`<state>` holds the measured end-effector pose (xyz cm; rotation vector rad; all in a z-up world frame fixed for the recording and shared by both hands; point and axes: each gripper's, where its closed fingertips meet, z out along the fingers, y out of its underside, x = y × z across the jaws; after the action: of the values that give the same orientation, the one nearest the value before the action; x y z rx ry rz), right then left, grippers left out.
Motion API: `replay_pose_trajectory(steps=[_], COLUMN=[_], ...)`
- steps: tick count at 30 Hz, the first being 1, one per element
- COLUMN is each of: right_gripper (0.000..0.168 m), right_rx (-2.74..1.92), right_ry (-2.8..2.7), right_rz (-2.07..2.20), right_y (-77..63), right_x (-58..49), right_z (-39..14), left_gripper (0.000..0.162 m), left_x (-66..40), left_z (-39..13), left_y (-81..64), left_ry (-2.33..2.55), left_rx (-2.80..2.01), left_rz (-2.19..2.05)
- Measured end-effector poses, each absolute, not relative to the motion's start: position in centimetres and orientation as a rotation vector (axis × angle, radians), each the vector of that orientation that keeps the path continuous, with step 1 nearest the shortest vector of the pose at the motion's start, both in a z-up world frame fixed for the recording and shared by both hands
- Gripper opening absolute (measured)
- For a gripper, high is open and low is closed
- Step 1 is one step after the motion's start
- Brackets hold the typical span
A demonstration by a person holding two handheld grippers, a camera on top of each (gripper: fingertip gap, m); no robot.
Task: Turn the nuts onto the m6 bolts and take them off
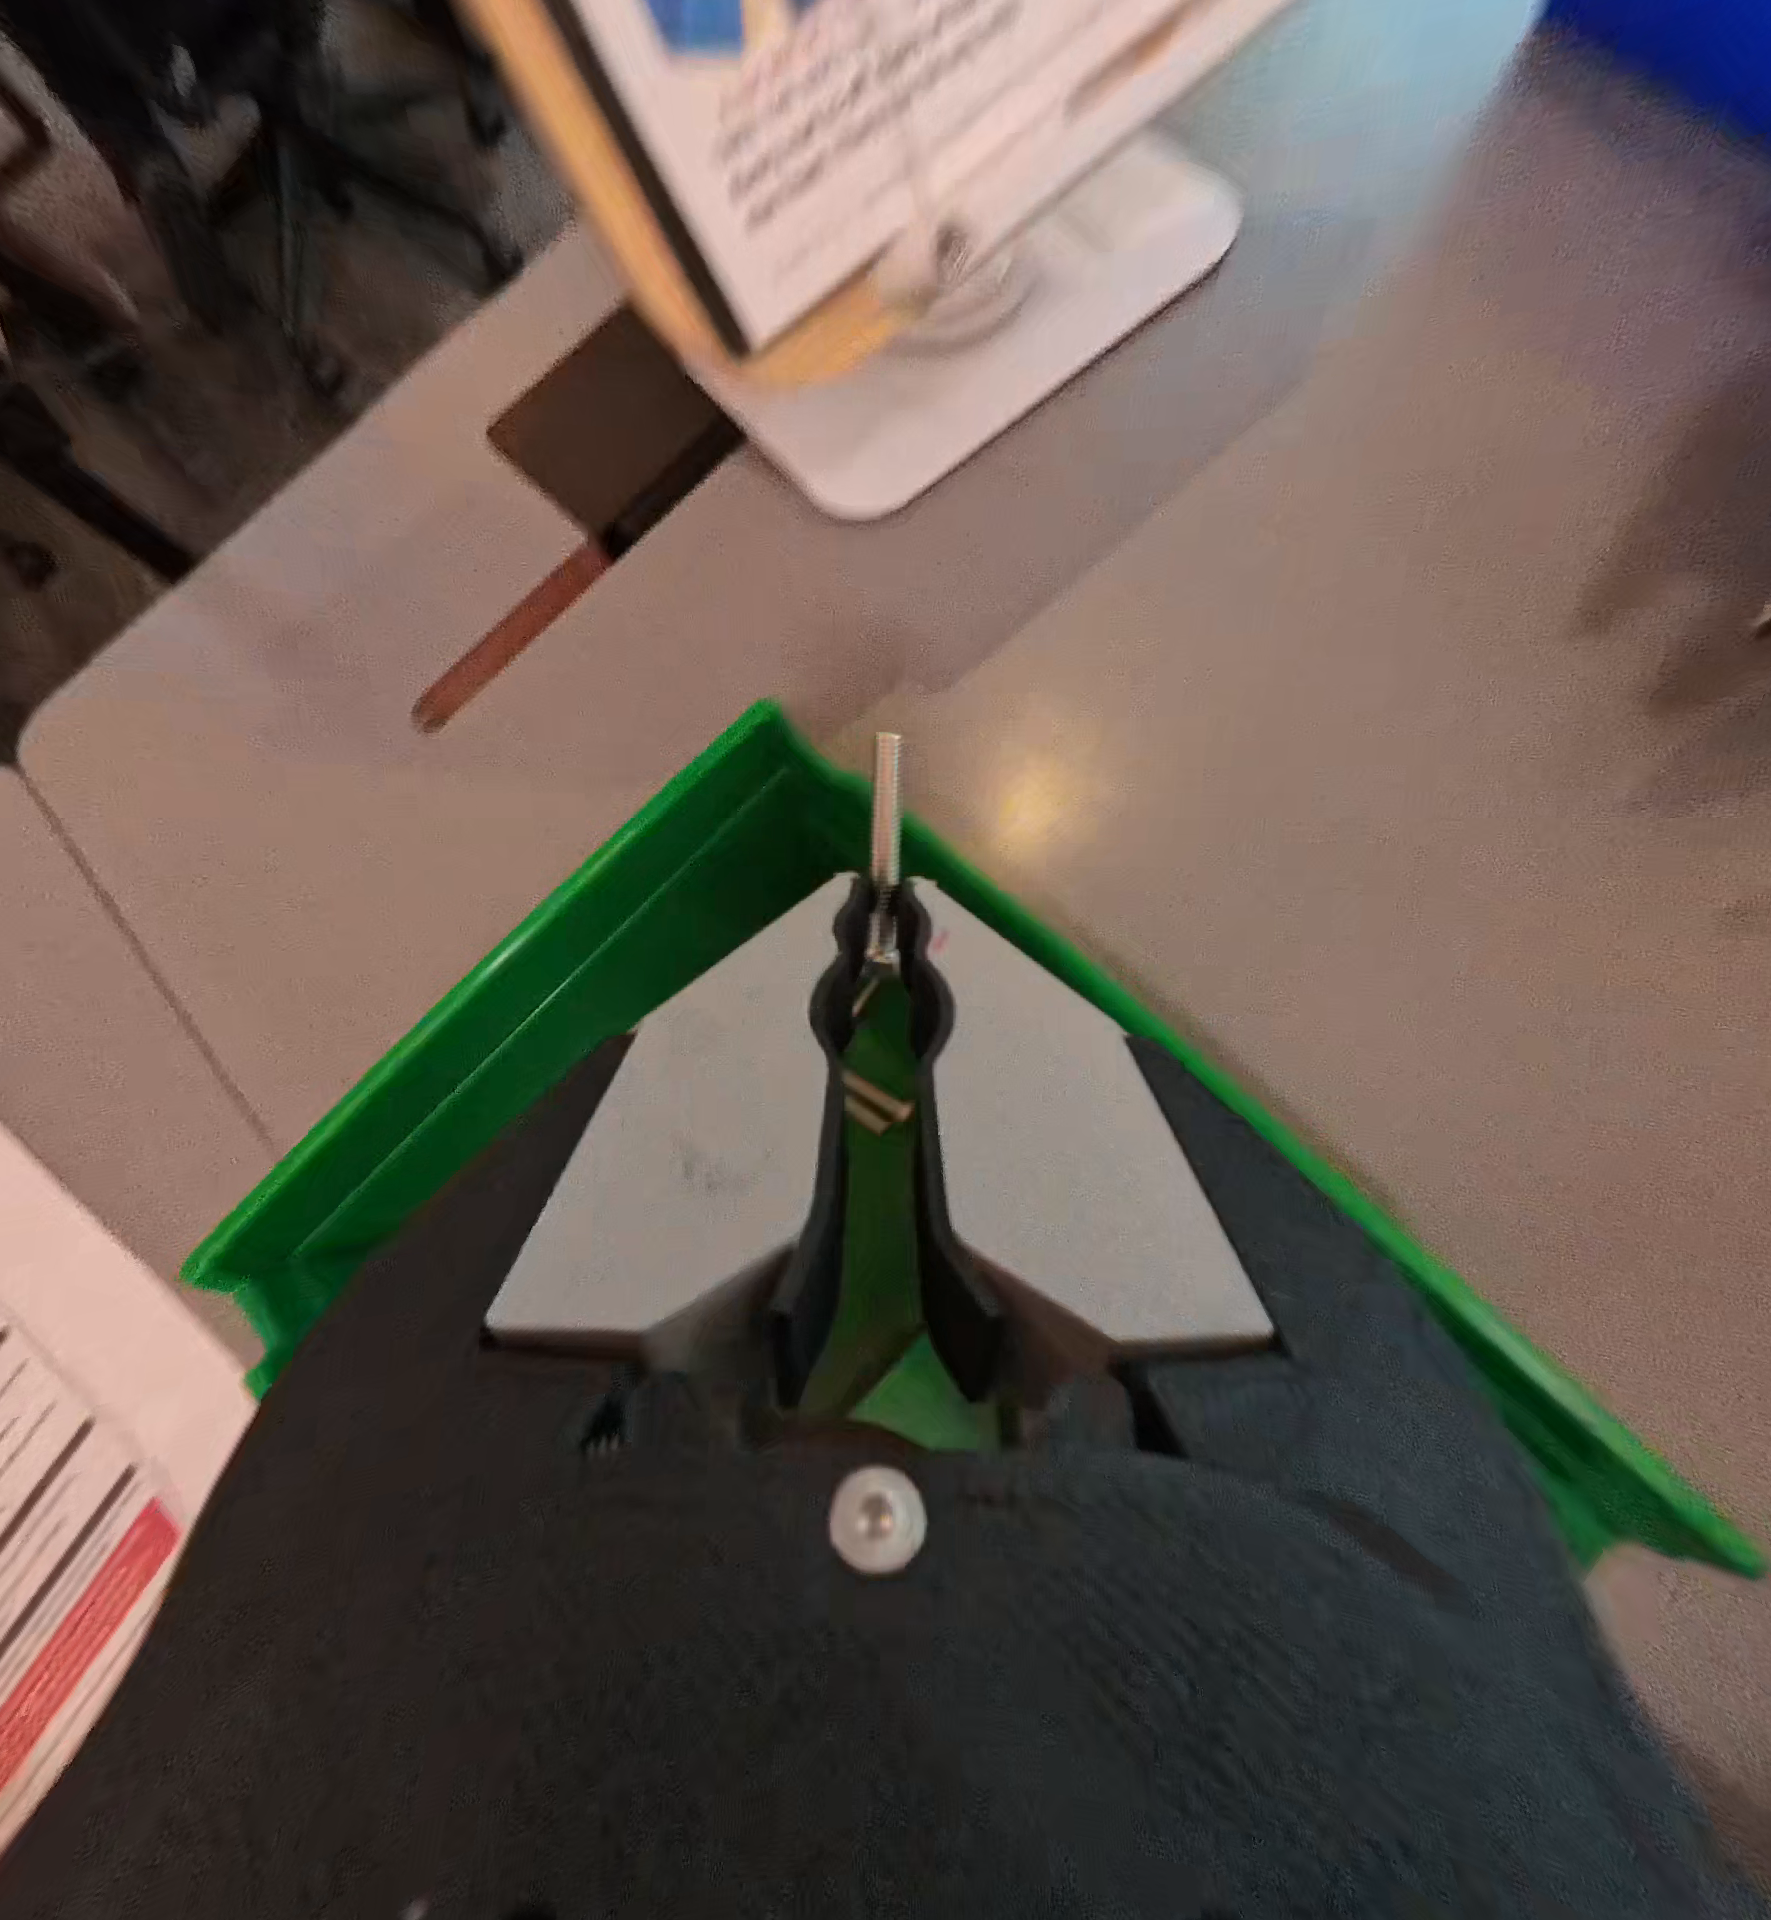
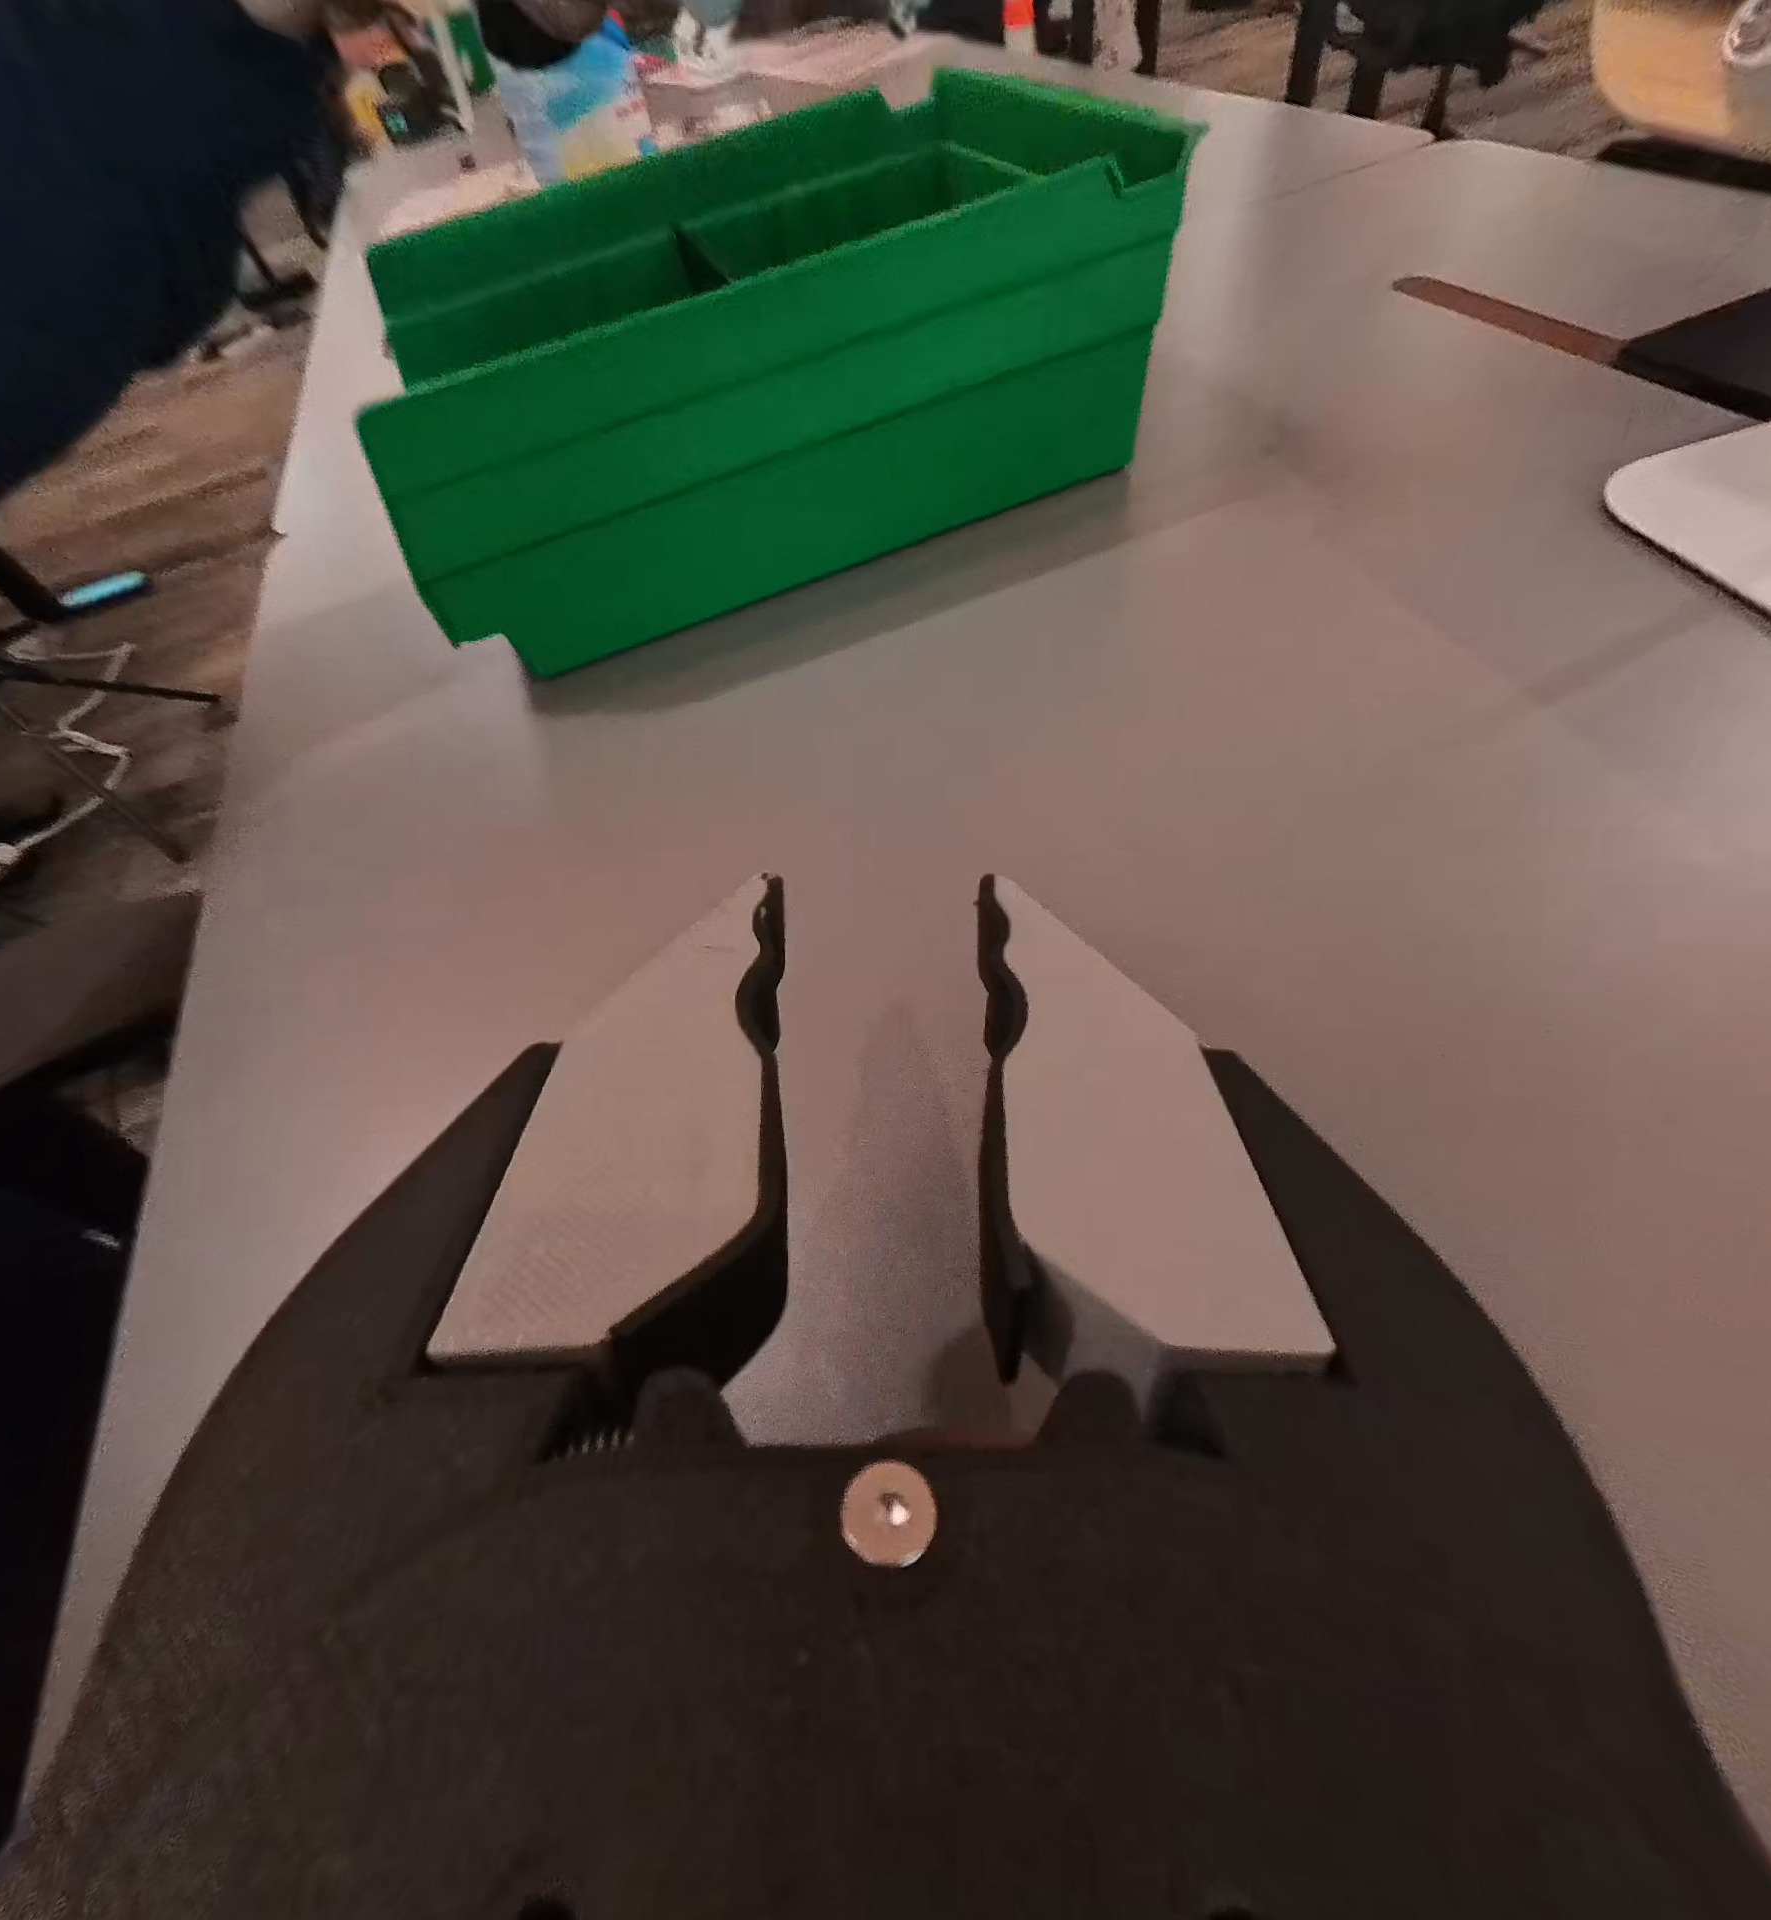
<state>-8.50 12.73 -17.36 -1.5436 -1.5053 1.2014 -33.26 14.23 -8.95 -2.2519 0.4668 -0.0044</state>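
Observation:
My left gripper [image 1: 883, 914] is shut on a silver bolt [image 1: 886, 810], gripped near its head, with the threaded shaft sticking forward past the fingertips. It hovers over a corner of the green bin [image 1: 590, 977]. More bolts [image 1: 876, 1110] lie on the bin floor between my fingers. My right gripper [image 2: 879, 894] is open and empty, low over the grey table [image 2: 1276, 831], short of the green bin [image 2: 756, 457], which has divided compartments. No nut shows in either view.
A monitor on a white base [image 1: 964, 395] stands beyond the bin, beside a dark flat object [image 1: 600, 436]. A white printed label sheet [image 1: 19, 1403] lies at the left. The white base corner [image 2: 1754, 520] is at my right. A person's dark sleeve [image 2: 81, 208] is at the far left. The gap from one gripper's tips to the other's is roughly 25 centimetres.

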Motion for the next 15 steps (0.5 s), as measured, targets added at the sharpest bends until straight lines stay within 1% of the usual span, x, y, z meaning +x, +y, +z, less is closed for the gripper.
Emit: replay_pose_trajectory(steps=[3,6,9,11,15], right_gripper=[0.032,0.031,0.032,0.031,0.026], right_rx=[-1.460,-1.373,-1.292,-1.241,-1.255], right_ry=[-1.467,-1.390,-1.276,-1.219,-1.163], right_rz=[1.344,1.444,1.541,1.620,1.689], right_y=[11.6,11.3,11.8,12.0,12.8], right_x=[-8.5,-7.7,-6.2,-4.9,-3.9], right_z=[-14.3,-10.7,-7.3,-5.7,-5.1], left_gripper=[0.004,0.004,0.004,0.004,0.004], left_x=[-25.0,-16.8,-10.9,-8.3,-5.2], left_z=[-4.6,-3.3,-3.3,-4.4,-6.8], left_y=[12.9,11.7,11.2,11.1,11.4], left_ry=[0.502,0.528,0.481,0.456,0.419], left_rx=[-2.011,-1.842,-1.697,-1.657,-1.619], left_rz=[-0.147,-0.244,-0.362,-0.453,-0.643])
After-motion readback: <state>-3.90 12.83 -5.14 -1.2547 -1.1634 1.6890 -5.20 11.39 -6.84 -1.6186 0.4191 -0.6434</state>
